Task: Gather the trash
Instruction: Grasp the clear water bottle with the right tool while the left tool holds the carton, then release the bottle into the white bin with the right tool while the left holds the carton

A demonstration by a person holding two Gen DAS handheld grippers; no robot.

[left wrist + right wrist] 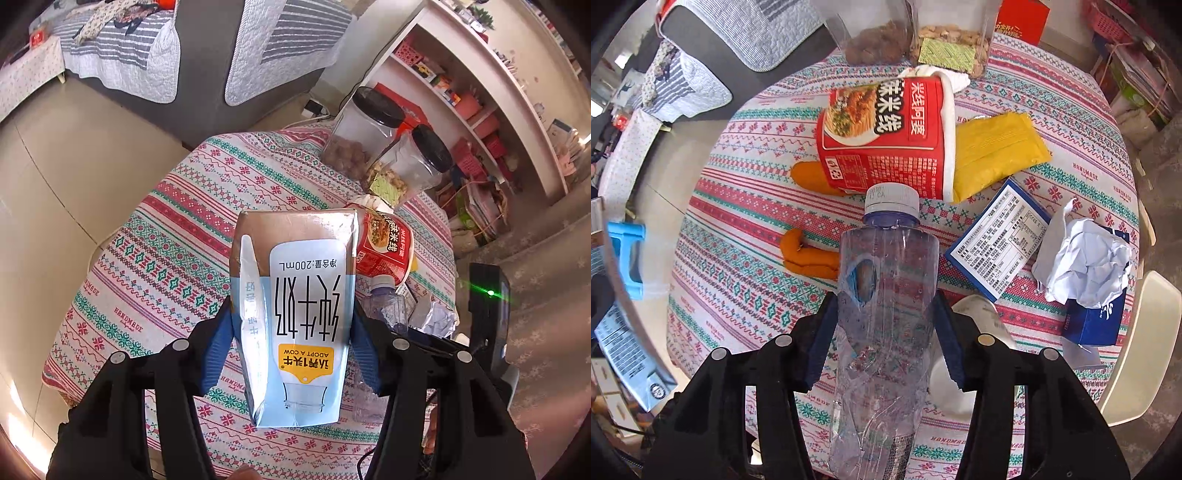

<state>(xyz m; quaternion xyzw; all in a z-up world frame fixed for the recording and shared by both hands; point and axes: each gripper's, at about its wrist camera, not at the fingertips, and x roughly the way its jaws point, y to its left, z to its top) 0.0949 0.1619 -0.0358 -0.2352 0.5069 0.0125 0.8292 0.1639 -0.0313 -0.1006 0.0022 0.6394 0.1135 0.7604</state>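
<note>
My left gripper point(291, 328) is shut on a light-blue 200 mL milk carton point(295, 314), held above the patterned tablecloth point(177, 236). My right gripper point(884, 328) is shut on a clear empty plastic bottle point(886, 295) with a white cap, held above the same table. On the table lie a red noodle cup point(886, 140) on its side, a yellow packet point(993, 151), a blue-edged box point(997, 240), crumpled white paper point(1086, 258) on a blue tissue pack point(1089, 325), and orange peel pieces point(809, 254). The noodle cup also shows in the left wrist view point(384, 243).
Two clear jars with black lids point(373, 133) holding nuts stand at the table's far side. A white cup point(967, 369) lies under my right gripper. A cream chair point(1145, 350) stands right of the table. A grey sofa point(207, 55) and white shelves point(480, 92) lie beyond.
</note>
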